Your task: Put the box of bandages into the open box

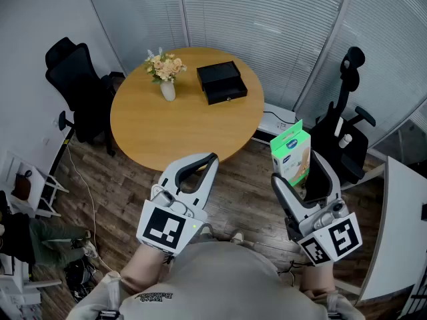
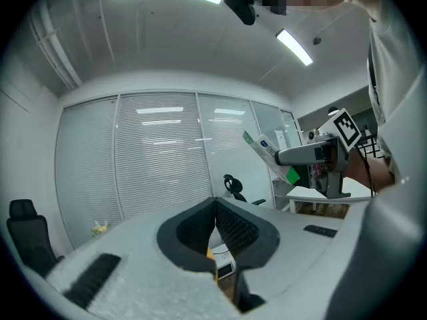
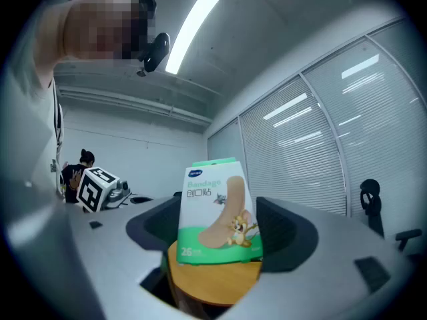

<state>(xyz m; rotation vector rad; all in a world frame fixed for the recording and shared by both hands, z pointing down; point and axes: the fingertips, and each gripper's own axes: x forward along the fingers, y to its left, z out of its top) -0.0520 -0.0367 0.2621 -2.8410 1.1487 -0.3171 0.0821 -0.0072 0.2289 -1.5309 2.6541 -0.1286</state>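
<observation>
The box of bandages (image 1: pixel 291 153), white and green with a cartoon plaster on it, stands upright between the jaws of my right gripper (image 1: pixel 297 172), which is shut on it in the air off the table's near right edge. In the right gripper view the box of bandages (image 3: pixel 217 212) fills the gap of the right gripper (image 3: pixel 217 239). The open black box (image 1: pixel 221 82) sits at the far side of the round wooden table (image 1: pixel 180 125). My left gripper (image 1: pixel 212 159) is shut and empty, its tips over the table's near edge; its pads meet in the left gripper view (image 2: pixel 215 209).
A white vase of flowers (image 1: pixel 166 72) stands left of the black box. Black office chairs stand at the left (image 1: pixel 80 92) and at the right (image 1: pixel 343 132). A white desk (image 1: pixel 400 225) lies at the far right. Window blinds run behind the table.
</observation>
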